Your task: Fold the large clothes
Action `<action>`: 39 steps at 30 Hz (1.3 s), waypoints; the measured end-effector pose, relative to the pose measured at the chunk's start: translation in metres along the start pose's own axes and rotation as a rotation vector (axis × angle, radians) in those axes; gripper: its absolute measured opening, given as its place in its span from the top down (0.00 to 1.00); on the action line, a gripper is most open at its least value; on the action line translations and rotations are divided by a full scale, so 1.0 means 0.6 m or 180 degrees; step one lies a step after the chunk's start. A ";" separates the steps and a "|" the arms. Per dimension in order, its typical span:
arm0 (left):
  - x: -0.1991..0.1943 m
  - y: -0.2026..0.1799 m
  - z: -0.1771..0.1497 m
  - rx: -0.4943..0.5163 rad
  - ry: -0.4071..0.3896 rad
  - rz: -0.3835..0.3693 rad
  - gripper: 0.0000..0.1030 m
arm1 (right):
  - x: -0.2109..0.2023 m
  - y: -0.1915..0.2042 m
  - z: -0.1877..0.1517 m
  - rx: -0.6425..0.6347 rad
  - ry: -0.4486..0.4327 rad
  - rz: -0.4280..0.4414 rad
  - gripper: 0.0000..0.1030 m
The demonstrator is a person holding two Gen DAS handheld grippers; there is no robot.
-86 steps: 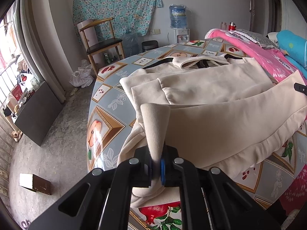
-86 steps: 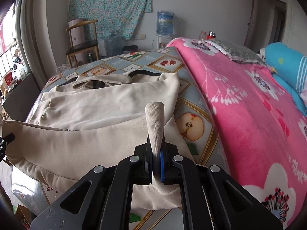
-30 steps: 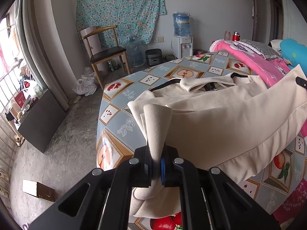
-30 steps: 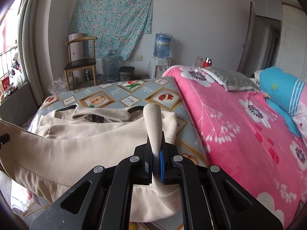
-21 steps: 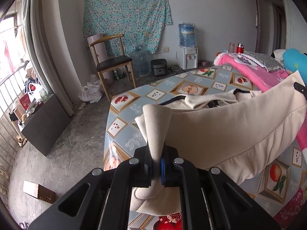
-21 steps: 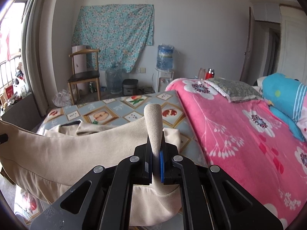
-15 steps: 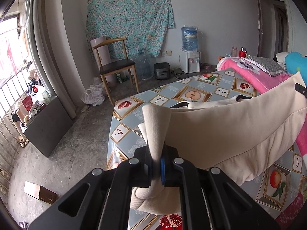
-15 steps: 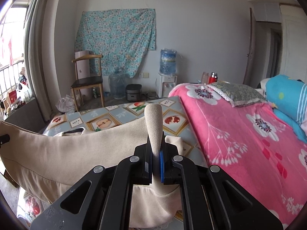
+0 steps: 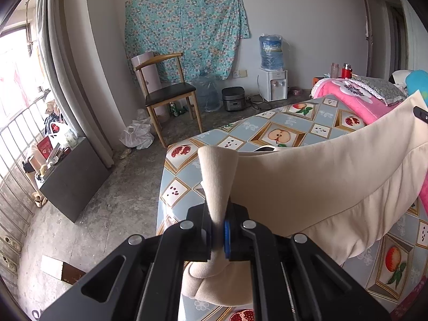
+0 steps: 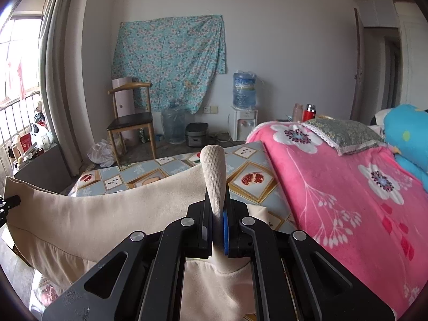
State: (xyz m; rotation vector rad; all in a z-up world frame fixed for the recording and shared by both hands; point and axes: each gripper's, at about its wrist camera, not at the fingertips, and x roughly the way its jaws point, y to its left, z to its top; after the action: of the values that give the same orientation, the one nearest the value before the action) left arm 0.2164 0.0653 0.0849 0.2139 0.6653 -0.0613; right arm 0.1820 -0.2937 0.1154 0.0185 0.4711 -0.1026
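Holding the cream garment (image 9: 321,182) up by its ribbed hem, you have both pairs of fingers clamped on cloth: the left gripper (image 9: 218,236) pinches one ribbed corner (image 9: 218,176), the right gripper (image 10: 218,234) pinches the other (image 10: 215,176). Between them the hem stretches taut, so the garment's long axis runs side to side from one hand to the other, across your line of sight. The body of it hangs from that edge and drapes down toward the table (image 9: 281,133) with the fruit-patterned cover; how much cloth lies on that surface is hidden behind the raised panel. The bare stretch of table lies straight ahead of both grippers, beyond the hem, and the pink blanket (image 10: 334,187) sits just to your right. Neither hand looks nearer the far side, so the fold, as I judge it, wants both moving forward together, keeping the hem level and tight before you lower it.
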 end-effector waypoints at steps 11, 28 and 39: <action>-0.003 -0.007 -0.011 0.0071 -0.0049 -0.0003 0.94 | -0.007 -0.009 -0.016 0.0046 0.0029 -0.0004 0.95; 0.091 0.004 0.087 0.0034 -0.0025 -0.0217 0.94 | 0.091 -0.037 0.039 -0.0001 0.0153 0.0168 0.95; 0.428 -0.004 0.107 0.0065 0.1031 -0.0320 0.85 | 0.409 -0.024 0.010 -0.0217 0.1288 0.0014 0.90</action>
State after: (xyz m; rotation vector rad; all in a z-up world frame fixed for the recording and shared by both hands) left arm 0.4566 0.0522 -0.0250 0.2120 0.9985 -0.1317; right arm 0.4004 -0.3313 0.0095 -0.0272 0.8785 -0.0782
